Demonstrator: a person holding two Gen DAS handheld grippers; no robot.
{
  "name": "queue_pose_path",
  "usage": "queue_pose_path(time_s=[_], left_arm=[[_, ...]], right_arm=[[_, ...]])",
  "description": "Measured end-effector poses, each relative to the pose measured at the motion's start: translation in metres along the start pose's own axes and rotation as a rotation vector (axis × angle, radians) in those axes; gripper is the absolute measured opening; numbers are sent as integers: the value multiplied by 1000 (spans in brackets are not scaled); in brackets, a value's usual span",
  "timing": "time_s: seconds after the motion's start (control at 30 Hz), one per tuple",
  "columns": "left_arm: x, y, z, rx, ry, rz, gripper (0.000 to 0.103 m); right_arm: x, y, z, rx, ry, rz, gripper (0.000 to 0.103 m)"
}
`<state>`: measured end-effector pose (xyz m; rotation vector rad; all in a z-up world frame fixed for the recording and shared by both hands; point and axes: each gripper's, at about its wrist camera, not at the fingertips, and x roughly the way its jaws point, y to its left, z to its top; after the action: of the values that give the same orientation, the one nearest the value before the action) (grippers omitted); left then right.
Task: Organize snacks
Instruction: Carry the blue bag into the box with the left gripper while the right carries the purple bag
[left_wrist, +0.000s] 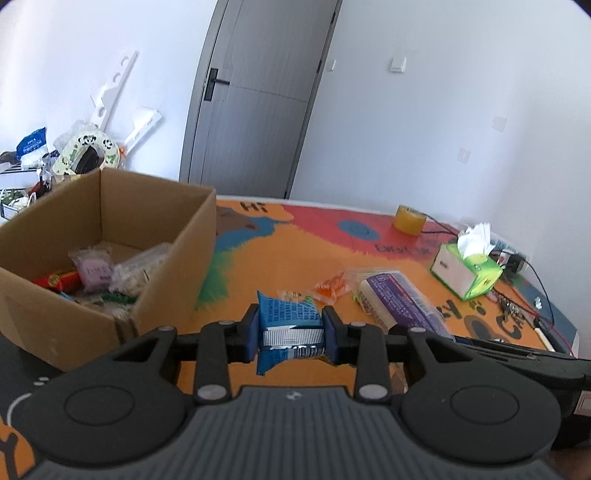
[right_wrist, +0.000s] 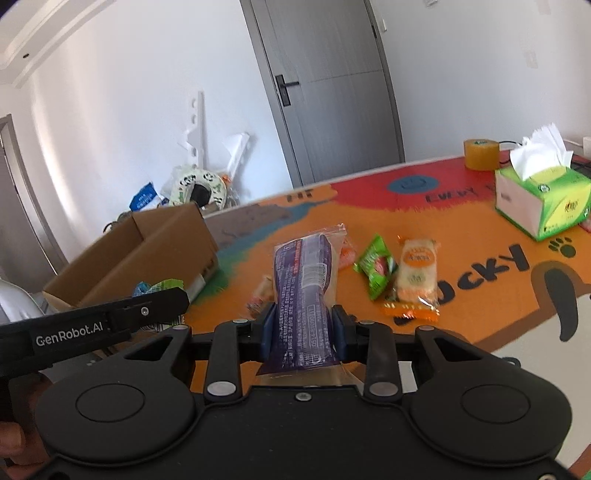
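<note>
Left gripper (left_wrist: 291, 338) grasps blue snack packet (left_wrist: 288, 325) | right gripper (right_wrist: 303, 330) grasps purple snack pack (right_wrist: 304, 291) | both apparently bound for cardboard box (left_wrist: 168, 258)

Your bench (right_wrist: 461, 280) wore a bright orange and red cartoon cover. At its left end stood an open cardboard box (left_wrist: 110, 258). Near the far edge sat a yellow tape roll (right_wrist: 481, 154), with a green tissue box (right_wrist: 541, 201) just beside it. In the middle lay a green snack packet (right_wrist: 376, 271) touching a pale rice cracker pack (right_wrist: 416, 275), and a small orange packet (left_wrist: 331, 286) close by.
</note>
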<state>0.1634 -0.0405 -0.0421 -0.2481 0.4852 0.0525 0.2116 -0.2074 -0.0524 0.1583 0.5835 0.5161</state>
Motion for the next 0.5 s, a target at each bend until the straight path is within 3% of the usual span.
queue_pose_path(time_s=[0.5], left_arm=[[-31, 21, 27, -16, -106, 14, 34]], right_arm=[[-4, 27, 24, -19, -73, 39, 32]])
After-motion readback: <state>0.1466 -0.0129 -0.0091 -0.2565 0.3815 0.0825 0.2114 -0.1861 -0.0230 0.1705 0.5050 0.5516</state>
